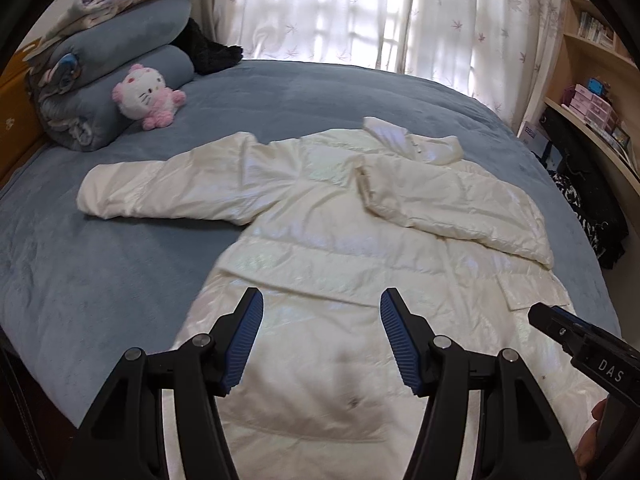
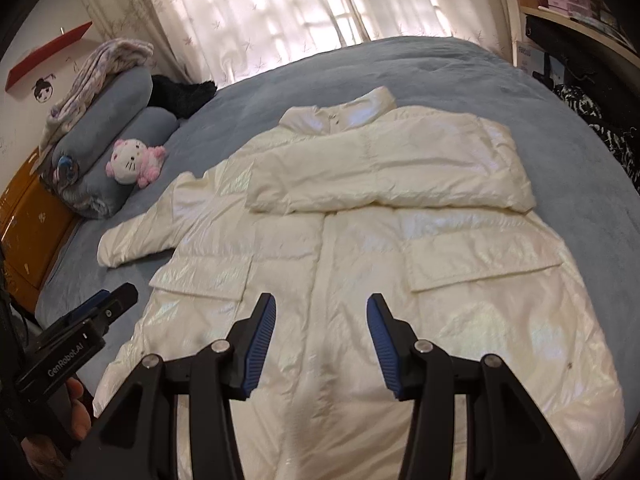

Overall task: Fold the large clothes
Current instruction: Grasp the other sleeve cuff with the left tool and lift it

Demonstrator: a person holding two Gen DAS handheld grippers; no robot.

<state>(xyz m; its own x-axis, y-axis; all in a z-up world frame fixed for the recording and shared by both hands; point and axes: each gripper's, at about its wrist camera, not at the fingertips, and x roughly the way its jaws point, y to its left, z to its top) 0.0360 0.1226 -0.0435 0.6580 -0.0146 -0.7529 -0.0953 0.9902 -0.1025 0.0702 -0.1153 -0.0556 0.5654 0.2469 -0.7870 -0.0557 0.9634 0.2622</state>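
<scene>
A white puffer coat (image 1: 340,240) is lying flat on the blue bed (image 1: 100,280), one sleeve (image 2: 380,168) already folded across its chest. Both left tongs (image 1: 321,336) and right tongs (image 2: 321,344) are hovering released and empty above the hem; the outstretched sleeve (image 1: 160,188) likely needs folding next.

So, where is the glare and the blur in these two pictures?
Left wrist view: curtains blown out by backlight, sheen on the coat, its near hem blurred, bed edge bowed by the fisheye. Right wrist view: same bright curtains, glossy patches on the coat.
</scene>
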